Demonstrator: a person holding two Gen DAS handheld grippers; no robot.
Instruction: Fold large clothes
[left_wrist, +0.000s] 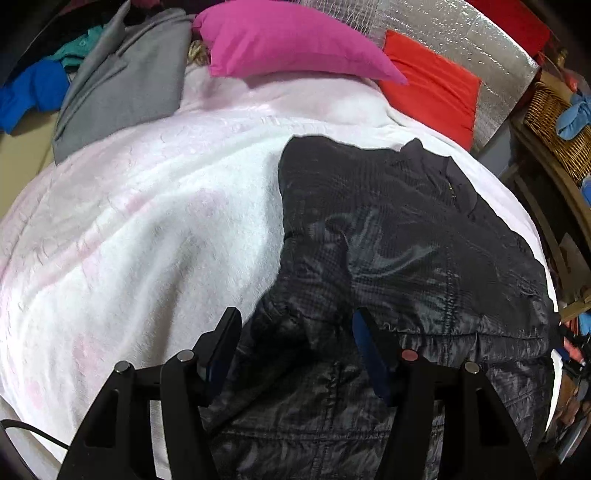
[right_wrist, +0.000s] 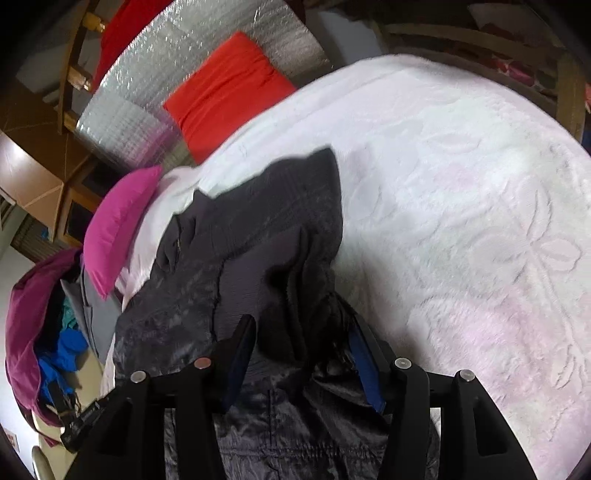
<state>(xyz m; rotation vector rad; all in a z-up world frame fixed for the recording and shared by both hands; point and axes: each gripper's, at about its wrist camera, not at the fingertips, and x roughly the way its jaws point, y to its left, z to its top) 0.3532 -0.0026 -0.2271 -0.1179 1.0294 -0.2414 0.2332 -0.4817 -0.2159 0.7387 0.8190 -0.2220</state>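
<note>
A large black quilted jacket (left_wrist: 399, 236) lies on the white and pink blanket (left_wrist: 147, 229) that covers the bed. My left gripper (left_wrist: 295, 325) is open, its jaws spread over the jacket's near left edge. In the right wrist view the jacket (right_wrist: 236, 266) lies bunched and partly folded on the blanket (right_wrist: 461, 206). My right gripper (right_wrist: 301, 332) is open, with a raised fold of the jacket between its jaws. Whether the fingers touch the cloth I cannot tell.
A pink pillow (left_wrist: 288, 40) and a red pillow (left_wrist: 432, 85) lie at the head of the bed against a silver foil panel (left_wrist: 461, 33). A grey garment (left_wrist: 125, 81) and a pile of coloured clothes (left_wrist: 33, 88) lie at the far left. A wicker basket (left_wrist: 554, 122) stands at the right.
</note>
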